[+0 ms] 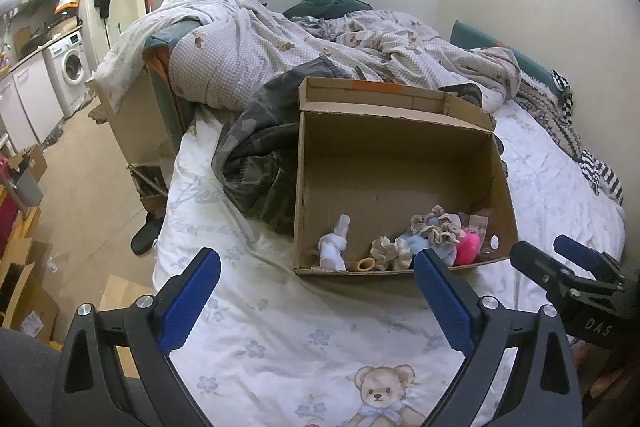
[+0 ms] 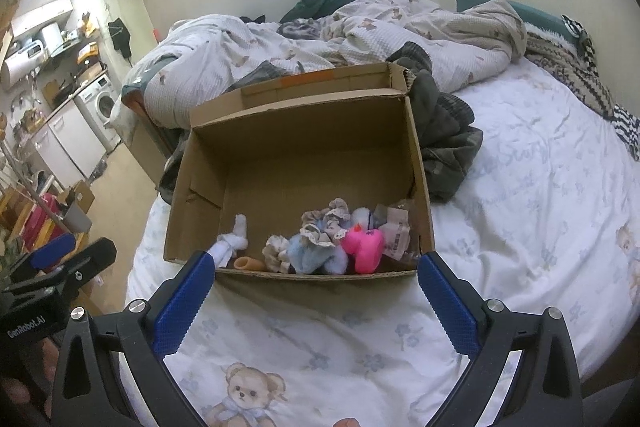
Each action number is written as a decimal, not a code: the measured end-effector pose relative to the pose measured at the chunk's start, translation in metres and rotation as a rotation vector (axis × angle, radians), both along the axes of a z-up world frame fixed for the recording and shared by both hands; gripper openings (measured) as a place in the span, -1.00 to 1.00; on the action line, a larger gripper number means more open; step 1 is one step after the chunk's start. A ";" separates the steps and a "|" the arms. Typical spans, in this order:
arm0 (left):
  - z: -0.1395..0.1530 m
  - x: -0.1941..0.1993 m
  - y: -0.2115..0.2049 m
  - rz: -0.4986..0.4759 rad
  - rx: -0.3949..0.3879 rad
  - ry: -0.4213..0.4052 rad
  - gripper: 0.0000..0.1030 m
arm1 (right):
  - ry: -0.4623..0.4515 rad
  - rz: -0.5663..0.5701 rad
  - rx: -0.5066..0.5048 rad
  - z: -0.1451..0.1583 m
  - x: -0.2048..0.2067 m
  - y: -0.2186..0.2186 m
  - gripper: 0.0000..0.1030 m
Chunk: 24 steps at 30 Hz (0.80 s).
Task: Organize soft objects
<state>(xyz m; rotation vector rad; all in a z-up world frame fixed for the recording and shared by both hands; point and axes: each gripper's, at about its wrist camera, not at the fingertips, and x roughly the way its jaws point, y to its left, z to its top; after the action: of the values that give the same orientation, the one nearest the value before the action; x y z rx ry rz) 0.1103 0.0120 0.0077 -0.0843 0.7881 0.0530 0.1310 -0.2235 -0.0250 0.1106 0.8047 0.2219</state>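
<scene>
An open cardboard box lies on the bed. Along its near wall lie a white knotted sock, beige scrunchies, a light blue fluffy item, a pink plush and a small orange tube. My left gripper is open and empty, just in front of the box. My right gripper is open and empty over the box's near edge. The right gripper also shows at the right of the left wrist view.
A camouflage garment lies beside the box. A rumpled checked duvet covers the far bed. The white bear-print sheet spreads in front. Kitchen units and a washing machine stand at the left, with boxes on the floor.
</scene>
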 end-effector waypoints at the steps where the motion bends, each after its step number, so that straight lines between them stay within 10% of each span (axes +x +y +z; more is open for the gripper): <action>1: 0.000 0.000 0.000 -0.001 0.000 0.000 0.89 | 0.001 0.000 -0.004 0.000 0.000 0.001 1.00; 24: -0.002 0.001 -0.004 0.000 -0.012 0.014 0.89 | 0.013 -0.010 -0.010 -0.004 0.003 0.000 1.00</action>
<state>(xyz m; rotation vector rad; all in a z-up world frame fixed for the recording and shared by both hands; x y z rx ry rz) 0.1110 0.0075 0.0058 -0.0948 0.8026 0.0489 0.1343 -0.2236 -0.0286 0.1065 0.8182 0.2077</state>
